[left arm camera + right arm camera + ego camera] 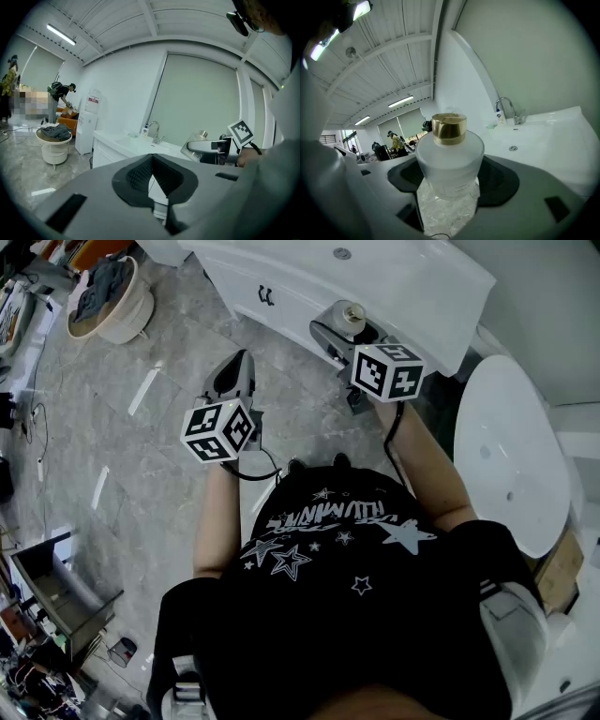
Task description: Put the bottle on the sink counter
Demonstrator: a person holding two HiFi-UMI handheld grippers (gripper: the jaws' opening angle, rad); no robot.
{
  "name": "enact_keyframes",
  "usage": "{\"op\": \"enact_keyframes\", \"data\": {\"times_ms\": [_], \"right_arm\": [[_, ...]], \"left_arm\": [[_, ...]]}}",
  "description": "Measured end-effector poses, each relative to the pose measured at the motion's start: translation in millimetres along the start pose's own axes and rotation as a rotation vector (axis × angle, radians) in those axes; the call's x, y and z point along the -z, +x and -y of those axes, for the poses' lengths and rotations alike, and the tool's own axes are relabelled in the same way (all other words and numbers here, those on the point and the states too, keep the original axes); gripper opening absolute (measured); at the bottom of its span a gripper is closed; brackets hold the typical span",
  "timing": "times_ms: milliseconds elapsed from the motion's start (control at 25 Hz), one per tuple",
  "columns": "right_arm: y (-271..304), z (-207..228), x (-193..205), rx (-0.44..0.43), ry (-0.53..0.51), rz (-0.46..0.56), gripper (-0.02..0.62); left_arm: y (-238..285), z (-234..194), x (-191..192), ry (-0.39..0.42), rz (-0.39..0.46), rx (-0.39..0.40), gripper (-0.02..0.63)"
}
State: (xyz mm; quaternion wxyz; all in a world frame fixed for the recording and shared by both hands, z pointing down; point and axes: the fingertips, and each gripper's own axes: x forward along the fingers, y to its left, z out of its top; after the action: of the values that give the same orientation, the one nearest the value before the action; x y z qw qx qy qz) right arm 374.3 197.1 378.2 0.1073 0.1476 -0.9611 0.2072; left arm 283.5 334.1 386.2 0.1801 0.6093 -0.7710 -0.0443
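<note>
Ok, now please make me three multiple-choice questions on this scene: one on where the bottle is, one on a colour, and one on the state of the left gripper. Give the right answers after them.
1. Where is the bottle?
A. lying on the floor
B. between the jaws of the right gripper
C. inside the round basket

2. What colour is the bottle's cap?
A. red
B. black
C. gold

3. How do the jaws of the left gripper stand?
A. together, with nothing between them
B. closed on a cup
C. wide apart around a towel

Answers:
1 B: the right gripper view shows its jaws against the bottle's frosted body.
2 C: the cap shines gold in that same view.
3 A: the left gripper view shows the jaws meeting with nothing held.
</note>
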Motion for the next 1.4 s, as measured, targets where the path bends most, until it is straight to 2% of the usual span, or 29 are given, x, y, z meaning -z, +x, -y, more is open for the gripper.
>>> {"op": "enact_keyframes", "data": {"times_ms": [480, 920, 1200, 1400], "right_arm": [[12.0, -2.6, 10.3, -0.024, 0.001, -0.01, 0.318], [54.1, -39.1, 15.6, -0.041, -0.011, -0.003, 0.318], [90.1, -38.9, 12.6, -0.047, -0.006, -0.023, 0.318], [138.9, -19.0, 8.0, -0.045, -0.003, -0.048, 0.318]], "left_arm": [[-1.8, -7.7, 11.6, -0.014, -0.013, -0.017, 0.008], [-35.4, -71.8, 10.3, -0.028, 0.008, -0.068, 0.008], [-29.4, -105.7, 8.3, -0.053, 0.007, -0.095, 0.008], [-3.4, -136.3, 4.3, -0.063, -0.003, -0.123, 0.008]]}}
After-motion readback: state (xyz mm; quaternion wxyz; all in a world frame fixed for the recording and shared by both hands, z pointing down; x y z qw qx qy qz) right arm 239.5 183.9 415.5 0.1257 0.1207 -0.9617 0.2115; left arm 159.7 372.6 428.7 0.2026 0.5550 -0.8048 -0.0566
